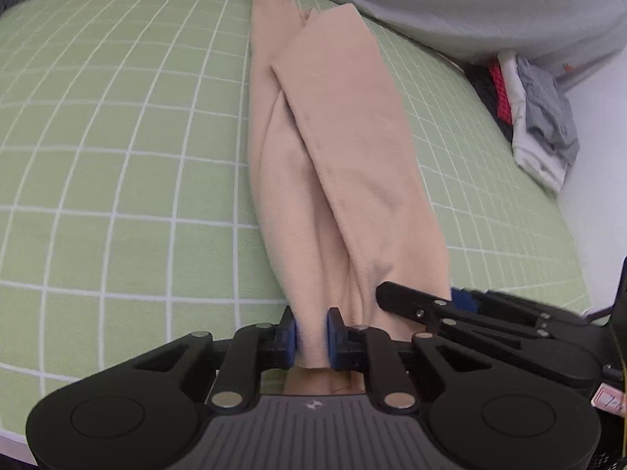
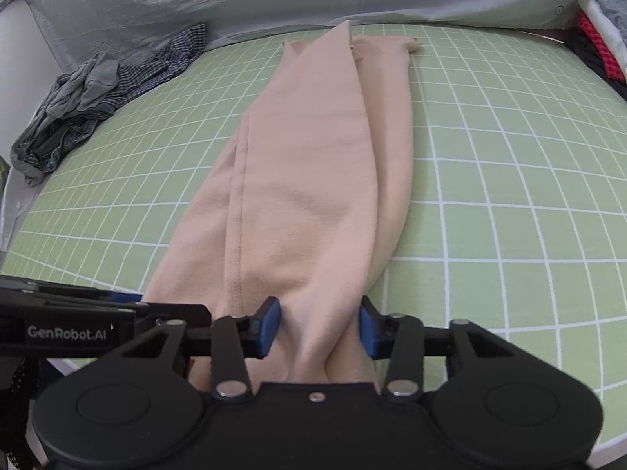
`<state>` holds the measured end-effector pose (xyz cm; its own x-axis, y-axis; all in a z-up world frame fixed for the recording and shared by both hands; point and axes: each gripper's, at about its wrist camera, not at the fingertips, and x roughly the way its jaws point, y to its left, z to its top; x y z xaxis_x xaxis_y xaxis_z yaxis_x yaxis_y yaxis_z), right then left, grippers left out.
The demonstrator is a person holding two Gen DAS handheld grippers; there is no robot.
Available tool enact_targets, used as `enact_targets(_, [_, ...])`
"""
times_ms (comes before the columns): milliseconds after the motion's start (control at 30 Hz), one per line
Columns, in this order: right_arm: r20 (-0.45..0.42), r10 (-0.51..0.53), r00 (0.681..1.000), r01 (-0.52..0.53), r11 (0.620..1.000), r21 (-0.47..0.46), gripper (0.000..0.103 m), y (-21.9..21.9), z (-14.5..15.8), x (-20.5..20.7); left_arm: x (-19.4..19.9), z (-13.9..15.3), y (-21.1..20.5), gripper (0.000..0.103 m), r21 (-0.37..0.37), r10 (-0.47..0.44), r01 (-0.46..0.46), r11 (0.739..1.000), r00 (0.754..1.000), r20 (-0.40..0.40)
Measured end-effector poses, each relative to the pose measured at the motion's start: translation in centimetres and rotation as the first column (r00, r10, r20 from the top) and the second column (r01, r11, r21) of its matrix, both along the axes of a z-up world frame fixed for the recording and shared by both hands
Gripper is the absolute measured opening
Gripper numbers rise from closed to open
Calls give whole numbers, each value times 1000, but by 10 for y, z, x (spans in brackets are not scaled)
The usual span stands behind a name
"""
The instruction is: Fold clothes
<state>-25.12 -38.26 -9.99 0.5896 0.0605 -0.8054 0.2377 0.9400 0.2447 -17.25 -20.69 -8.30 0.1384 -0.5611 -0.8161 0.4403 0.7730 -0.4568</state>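
Green grid sheet [image 2: 509, 156], grey printed quilt [image 2: 235, 4] along its far edge

Peach-pink pants [image 2: 313, 180], plain, no pattern. Bed sheet [image 2: 509, 164] under pants: light green, white grid lines. Grey blanket [image 2: 235, 4] behind pants: small orange carrot pictures. Left of pants: clothes pile [image 2: 102, 90], grey, blue-white checks. Right of pants: pile [image 1: 537, 117] red, white, grey. Hand-held gripper [image 2: 319, 327] black, blue pads [image 2: 270, 325].

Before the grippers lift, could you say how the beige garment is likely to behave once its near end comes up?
The beige garment will probably hang limp: it lies in soft folds on the green checked sheet. Its overlapped legs may slide apart, since nothing pins the far end. It looks light, bunching easily where the left gripper and right gripper pinch it.
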Motion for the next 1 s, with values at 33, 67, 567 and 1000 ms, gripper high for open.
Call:
enact_targets(33, [-2,-4,1000,4,1000,25,26,-2,0,0,1,-1,0,15,-3,-4,4,1000,1000,-4])
enact_targets(67, [-5,-3,1000,3,999,38,25,-3,0,-1,1,0,-1,15,-2,-14,14,1000,1000,-6])
enact_targets(567, [49,41,998,-46,992,118,14,-15,63,-63,-18,72,4,14,-159,-153,158,975,987,43])
enact_targets(1000, [309,26,951,-71,988,136,14,-54,148,-1,47,153,-16,14,-338,57,24,941,972,227])
